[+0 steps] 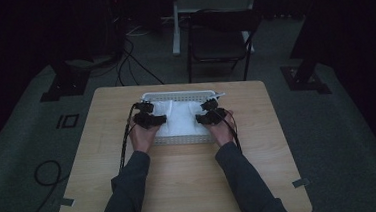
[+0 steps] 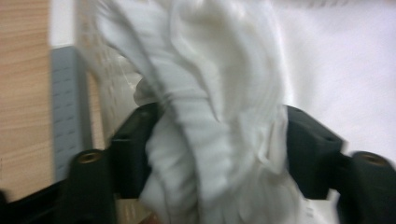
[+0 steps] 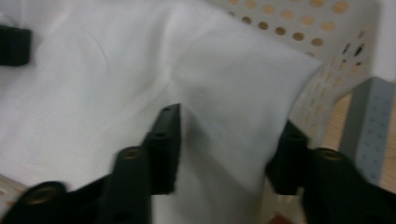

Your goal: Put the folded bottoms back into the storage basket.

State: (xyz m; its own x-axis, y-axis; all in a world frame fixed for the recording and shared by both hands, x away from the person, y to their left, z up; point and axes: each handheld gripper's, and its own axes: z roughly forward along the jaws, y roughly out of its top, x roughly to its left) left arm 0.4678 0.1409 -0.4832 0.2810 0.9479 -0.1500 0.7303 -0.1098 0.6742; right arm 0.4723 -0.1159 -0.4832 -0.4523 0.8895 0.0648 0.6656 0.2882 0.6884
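Desk [image 1: 181, 186]: one, light wood, rectangular; two forearms in dark sleeves enter from the near edge.
Basket [image 1: 175, 94]: one, white perforated plastic, at the far middle of the desk.
Cloth [image 1: 182, 117]: one, white, lying inside the basket and covering most of its floor, between the two grippers.
Left gripper [image 1: 153, 119]: one, black, at the basket's left end; in the left gripper view [image 2: 219, 154], jaws apart with a bunched fold of the cloth [image 2: 210, 93] between them; pressing or not cannot be told.
Right gripper [image 1: 206, 118]: one, black, at the basket's right end; in the right gripper view [image 3: 229, 140], jaws apart, set over smooth cloth [image 3: 116, 93] beside the basket wall [image 3: 299, 23], not clamped.
Chair [image 1: 219, 41]: one, dark, beyond the desk.
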